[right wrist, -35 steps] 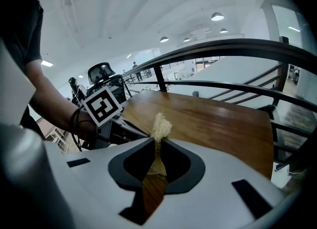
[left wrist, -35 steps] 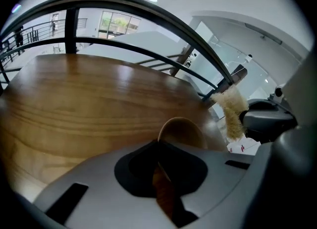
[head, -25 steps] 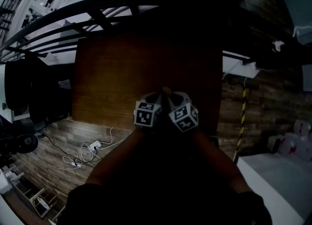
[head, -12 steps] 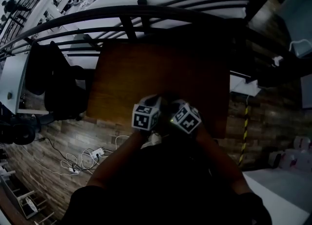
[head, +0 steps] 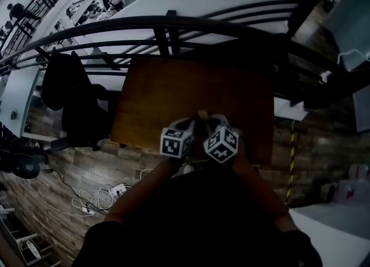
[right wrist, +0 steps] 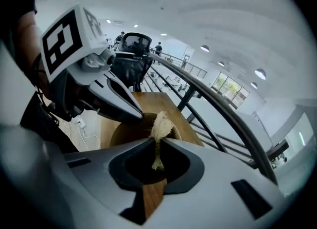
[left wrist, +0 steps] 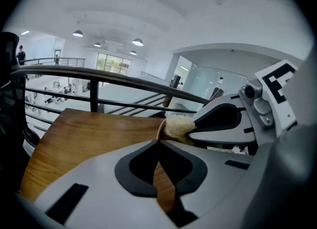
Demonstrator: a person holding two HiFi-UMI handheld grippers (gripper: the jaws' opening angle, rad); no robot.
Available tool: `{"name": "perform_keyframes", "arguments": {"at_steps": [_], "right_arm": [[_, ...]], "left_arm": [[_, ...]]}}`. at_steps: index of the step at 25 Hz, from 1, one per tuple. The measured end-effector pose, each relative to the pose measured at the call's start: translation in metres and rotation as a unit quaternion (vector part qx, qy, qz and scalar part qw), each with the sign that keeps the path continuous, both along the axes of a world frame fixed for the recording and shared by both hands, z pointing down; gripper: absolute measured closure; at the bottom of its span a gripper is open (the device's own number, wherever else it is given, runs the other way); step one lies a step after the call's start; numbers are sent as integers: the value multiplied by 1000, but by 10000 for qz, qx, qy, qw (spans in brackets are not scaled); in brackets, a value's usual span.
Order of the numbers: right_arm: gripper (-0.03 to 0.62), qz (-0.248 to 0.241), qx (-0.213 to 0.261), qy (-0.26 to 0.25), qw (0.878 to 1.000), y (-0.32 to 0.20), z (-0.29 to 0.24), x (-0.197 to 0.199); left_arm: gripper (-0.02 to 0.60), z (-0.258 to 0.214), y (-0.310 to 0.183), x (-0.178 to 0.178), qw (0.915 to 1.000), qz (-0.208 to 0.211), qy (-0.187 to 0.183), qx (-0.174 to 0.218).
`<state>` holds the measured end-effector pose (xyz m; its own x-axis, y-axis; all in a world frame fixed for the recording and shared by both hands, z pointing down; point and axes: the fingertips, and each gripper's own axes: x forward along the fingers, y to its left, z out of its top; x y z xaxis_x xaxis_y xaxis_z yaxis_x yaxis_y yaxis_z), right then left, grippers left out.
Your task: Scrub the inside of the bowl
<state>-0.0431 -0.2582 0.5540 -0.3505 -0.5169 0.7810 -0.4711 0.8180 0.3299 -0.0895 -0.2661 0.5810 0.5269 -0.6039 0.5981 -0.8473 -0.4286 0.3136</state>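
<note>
A brown wooden bowl (right wrist: 130, 133) hangs above the wooden table (head: 173, 89), and its thin rim (left wrist: 159, 183) is pinched in my shut left gripper (left wrist: 159, 141). My right gripper (right wrist: 157, 141) is shut on a pale fibrous scrubber (right wrist: 160, 126), whose tuft reaches over the bowl's rim. In the left gripper view the scrubber (left wrist: 177, 126) shows at the bowl's edge, under the right gripper's finger (left wrist: 223, 119). In the head view the left gripper (head: 188, 124) and right gripper (head: 214, 122) are close together over the table's near edge. The bowl is mostly hidden there.
A black metal railing (head: 173, 26) runs behind the table, with a drop to a lower floor beyond. A black chair (head: 75, 104) stands at the table's left. Cables and a power strip (head: 110, 193) lie on the plank floor below left.
Both grippers have risen together with the bowl and scrubber, still side by side. The right gripper's marker cube has rolled. The head view has tipped up, showing more railing.
</note>
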Motion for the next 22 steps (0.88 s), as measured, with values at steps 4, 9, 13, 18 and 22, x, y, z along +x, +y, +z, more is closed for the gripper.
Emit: {"name": "perform_keyframes", "arguments": {"at_steps": [4,9,13,18,22], "right_arm": [[554,-530,-107,166,9984,20,8,-25],[554,-1100,-524,122,9925,53,12,-41],[556,-1091,-677,86,9917,67,3,-34],[556,-353,-289,240,9987,48,-17,-14],[556,-80,262,498,9984,29,-30,-6]], "left_arm": [[575,-25,5,2,9991,144,321,247],[577,-31,10,-3,9988,212,149,418],[577,-25,10,-19,9992,93,111,363],[577,-21,17,-24,9993,75,-57,370],[577,-19,19,-27,9996,-14,45,275]]}}
